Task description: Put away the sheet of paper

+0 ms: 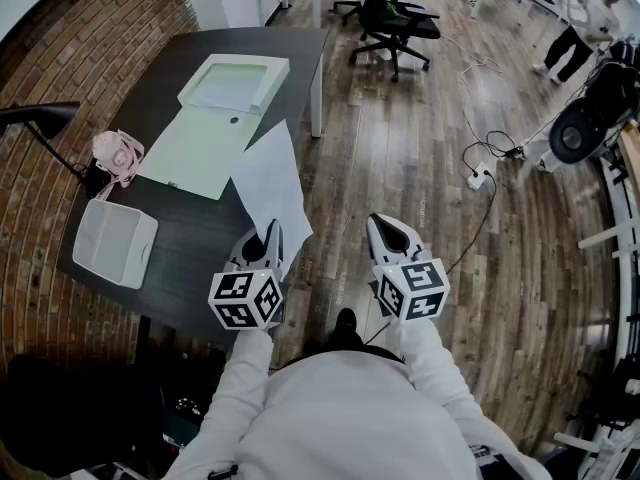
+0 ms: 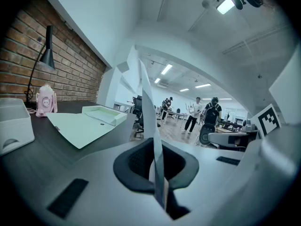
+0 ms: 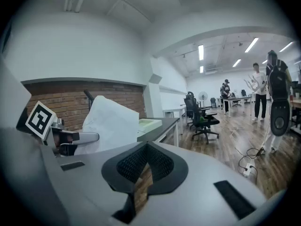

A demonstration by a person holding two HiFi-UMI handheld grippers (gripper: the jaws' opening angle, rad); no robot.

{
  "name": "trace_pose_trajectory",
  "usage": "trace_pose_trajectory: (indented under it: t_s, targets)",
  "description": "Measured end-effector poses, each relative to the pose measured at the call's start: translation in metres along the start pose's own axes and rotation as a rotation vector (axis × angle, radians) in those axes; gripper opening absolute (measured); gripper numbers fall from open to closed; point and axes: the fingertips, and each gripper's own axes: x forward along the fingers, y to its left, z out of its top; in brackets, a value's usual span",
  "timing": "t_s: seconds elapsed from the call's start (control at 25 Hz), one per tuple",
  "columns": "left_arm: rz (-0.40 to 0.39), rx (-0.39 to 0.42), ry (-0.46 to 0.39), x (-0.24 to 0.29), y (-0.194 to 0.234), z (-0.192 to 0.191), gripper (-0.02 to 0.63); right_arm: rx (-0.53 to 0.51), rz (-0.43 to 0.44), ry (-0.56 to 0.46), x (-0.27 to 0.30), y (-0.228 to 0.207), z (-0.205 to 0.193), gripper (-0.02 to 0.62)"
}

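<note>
The white sheet of paper lies slanted over the right edge of the dark table, with its far end resting on the table. My left gripper is shut on the sheet's near edge. In the left gripper view the paper stands edge-on between the pads of the left gripper. My right gripper hovers over the wooden floor to the right of the sheet, shut and holding nothing. The right gripper view shows the paper off to the left of the right gripper.
A pale green open file box lies on the table beyond the sheet. A white tray sits at the near left, with a pink object and a black lamp by the brick wall. Office chairs and a person are farther off.
</note>
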Motion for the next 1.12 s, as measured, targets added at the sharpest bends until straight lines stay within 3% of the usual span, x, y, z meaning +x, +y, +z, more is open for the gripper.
trace_pose_trajectory:
  t_s: [0.32, 0.88, 1.12]
  targets:
    - [-0.017, -0.031, 0.022, 0.021, -0.005, 0.001, 0.017, 0.027, 0.049, 0.015, 0.017, -0.011, -0.002, 0.028]
    - [0.015, -0.049, -0.024, 0.065, -0.021, 0.03, 0.017, 0.026, 0.027, 0.023, 0.026, -0.075, 0.007, 0.028]
    - [0.028, -0.042, -0.021, 0.089, -0.004, 0.037, 0.017, 0.042, 0.026, 0.033, 0.046, -0.087, 0.004, 0.028]
